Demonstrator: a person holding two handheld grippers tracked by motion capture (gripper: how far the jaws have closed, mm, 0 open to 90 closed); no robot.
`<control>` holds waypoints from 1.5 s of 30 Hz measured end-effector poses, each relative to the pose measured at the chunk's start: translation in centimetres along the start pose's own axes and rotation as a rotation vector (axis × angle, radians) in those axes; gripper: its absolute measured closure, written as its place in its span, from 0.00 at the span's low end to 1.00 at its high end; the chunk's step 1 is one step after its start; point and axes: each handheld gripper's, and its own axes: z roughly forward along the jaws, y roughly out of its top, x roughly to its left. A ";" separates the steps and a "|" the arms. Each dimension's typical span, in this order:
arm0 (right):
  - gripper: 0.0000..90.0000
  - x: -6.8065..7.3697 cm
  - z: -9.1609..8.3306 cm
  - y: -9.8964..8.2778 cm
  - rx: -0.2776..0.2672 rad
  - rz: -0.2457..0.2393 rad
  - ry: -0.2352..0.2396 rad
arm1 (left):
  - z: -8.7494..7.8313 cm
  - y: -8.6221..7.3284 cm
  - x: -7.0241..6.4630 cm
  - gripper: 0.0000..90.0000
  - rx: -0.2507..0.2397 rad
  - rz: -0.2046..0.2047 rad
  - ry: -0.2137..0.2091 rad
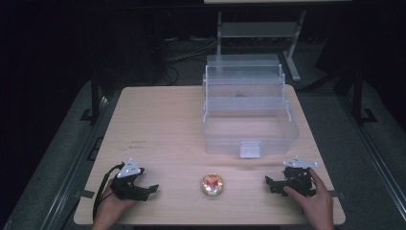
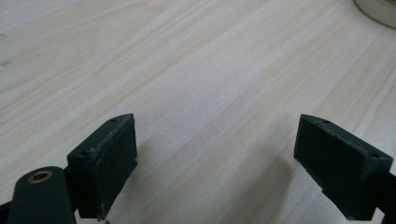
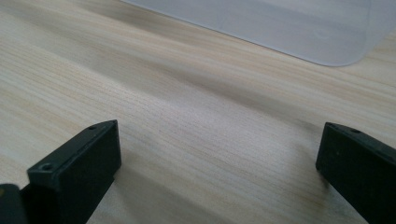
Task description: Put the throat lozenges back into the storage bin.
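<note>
One small round thing (image 1: 212,185) lies on the table (image 1: 163,124) near its front edge, between the two grippers and apart from both; it is a squat disc or dome with a pale, glossy yellowish rim and a red mark at its middle, too small to make out further. In the left gripper view a curved pale edge (image 2: 378,10) shows at the top right corner, which may be that same round thing, though I cannot be sure. One clear plastic box (image 1: 249,115) stands farther back on the right half of the table, well apart from the disc: translucent, rectangular with rounded corners, tiered trays raised and stepped toward the back, and a single pale latch (image 1: 250,150) on its front wall. In the right gripper view its frosted rounded corner (image 3: 327,37) lies beyond the jaws. Two grippers rest low at the table's front. The left gripper (image 1: 152,189), held in the person's left hand (image 1: 111,207), has its two black ridged jaws spread wide with bare wood between them. The right gripper (image 1: 268,182), held in the right hand (image 1: 317,201), likewise stands with jaws parted and nothing between them. The tabletop is light wood with fine straight grain, matte, with rounded corners.
</note>
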 end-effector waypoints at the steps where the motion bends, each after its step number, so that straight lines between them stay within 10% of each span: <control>1: 0.00 0.0 0.0 0.0 0.001 0.002 0.000 | -0.1 0.1 0.0 0.14 -0.002 -0.003 -0.002; 45: 0.00 0.0 0.0 0.0 -0.002 0.000 -0.001 | 0.3 4.5 -1.5 0.14 0.060 0.062 -0.080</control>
